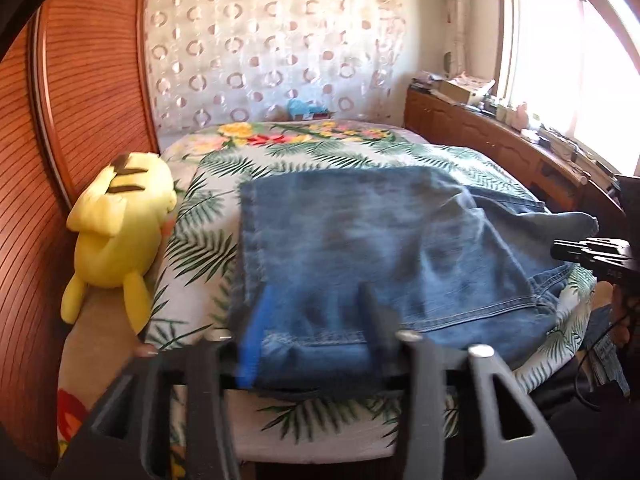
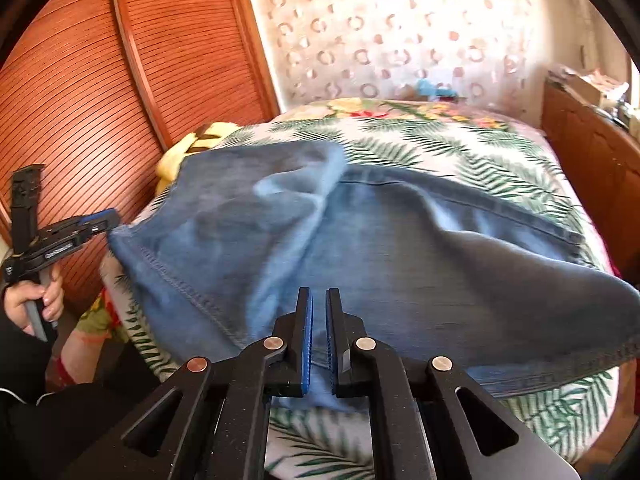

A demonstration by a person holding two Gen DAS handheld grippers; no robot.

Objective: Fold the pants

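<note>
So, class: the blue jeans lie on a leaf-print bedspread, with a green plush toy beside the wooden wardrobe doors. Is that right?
Not quite: the plush toy is yellow, not green, as the left wrist view shows. The rest holds: the blue jeans lie on the leaf-print bedspread, and the toy sits beside the wooden wardrobe doors.

Pants faded blue denim w/ lighter worn patches. Bed cover white w/ green palm-leaf print, red/yellow flowers at far end. Plush toy yellow w/ brown stripes. Curtain white w/ pinkish ring pattern. Wardrobe doors orange-brown, slatted. Both grippers black w/ blue pads.
</note>
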